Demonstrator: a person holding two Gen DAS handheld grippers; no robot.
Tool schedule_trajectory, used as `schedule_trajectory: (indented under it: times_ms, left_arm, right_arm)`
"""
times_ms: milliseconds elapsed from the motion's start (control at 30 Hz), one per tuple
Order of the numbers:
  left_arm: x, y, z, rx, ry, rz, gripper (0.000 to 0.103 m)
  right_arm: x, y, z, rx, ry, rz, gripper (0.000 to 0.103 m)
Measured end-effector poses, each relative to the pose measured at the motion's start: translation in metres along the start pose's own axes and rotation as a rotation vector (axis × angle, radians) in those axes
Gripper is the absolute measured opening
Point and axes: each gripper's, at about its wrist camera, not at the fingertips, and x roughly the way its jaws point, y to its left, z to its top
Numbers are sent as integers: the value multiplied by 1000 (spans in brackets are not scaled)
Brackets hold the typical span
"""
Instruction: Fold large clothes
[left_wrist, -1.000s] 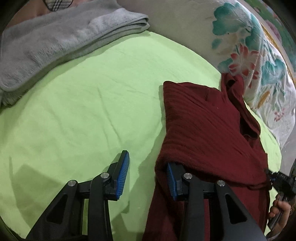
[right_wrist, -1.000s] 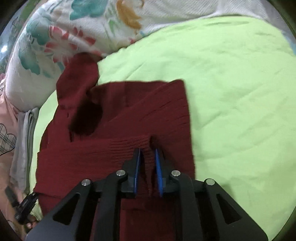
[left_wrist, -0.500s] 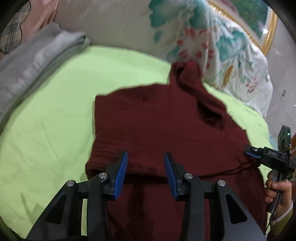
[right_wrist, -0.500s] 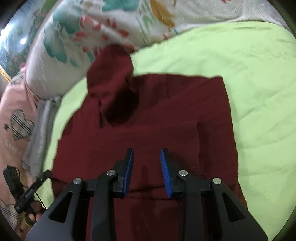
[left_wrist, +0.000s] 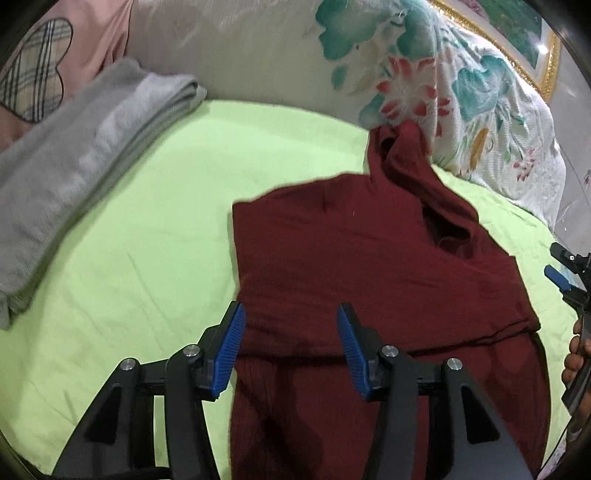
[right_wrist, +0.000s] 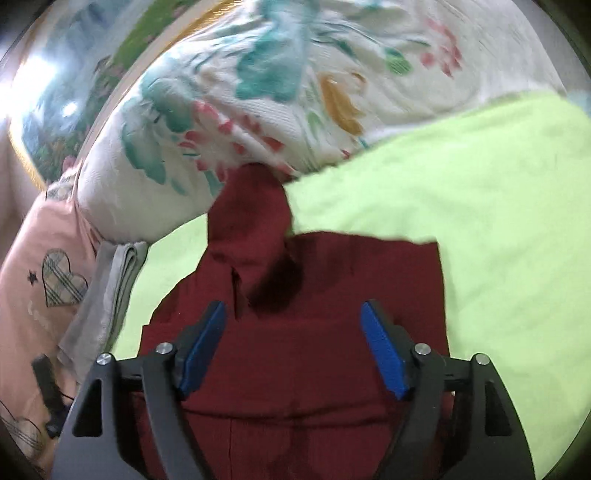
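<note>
Maroon knit garment (left_wrist: 369, 280) is lying on the lime-green bedsheet (left_wrist: 140, 258), its near part doubled back so that a folded edge is crossing just ahead of both tools, and its narrow far end, a hood or neck by the look of it, is running up against the floral quilt (left_wrist: 424, 85). You are holding the left gripper (left_wrist: 288, 343) over the fold's left corner with its blue pads set fairly wide and nothing pinched between them; its jaws have just been opening. You are holding the right gripper (right_wrist: 293, 345) above the middle of the cloth with its fingers spread wider still, also just opened, and the knit is lying loose below them, not gripped.

Judging by the ribbed weave and the soft way it is draping, this piece is going to feel limp and moderately weighty, not slippery, and it is likely to sag and stretch if you are lifting it from one point only. You are better off taking hold of two corners of the folded edge, or the side hems, pinching both layers together so the lower one is not sliding away.

Beside it, a folded grey towel (left_wrist: 74, 155) is lying at the left, well apart
</note>
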Motion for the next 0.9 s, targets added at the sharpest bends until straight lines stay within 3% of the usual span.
schedule_trajectory:
  times_ms: [67,133,267,467,633,767,900]
  left_arm:
    - [-5,1,10,-13,-11,23,55]
    - [-7,3,20,-29,-15,25,56]
    - [3,-10,53,-3,-32,30,58]
    - [65,-40,115,74,-7,38,59]
    - [127,-47,154,60,48,14,59]
    - [166,-57,185,58,70,-36,59]
    - [205,-79,205,92,127,-107,59]
  right_arm:
    - [14,12,9,-18,55,6,76]
    - [30,20,13,-22,116,66,76]
    - [59,36,22,-86,138,62,76]
    - [118,49,59,-145,162,83,76]
    - [177,59,90,-158,212,112,76]
    - [213,54,113,-178,199,-27,76]
    - [244,45,120,-190,246,-53,75]
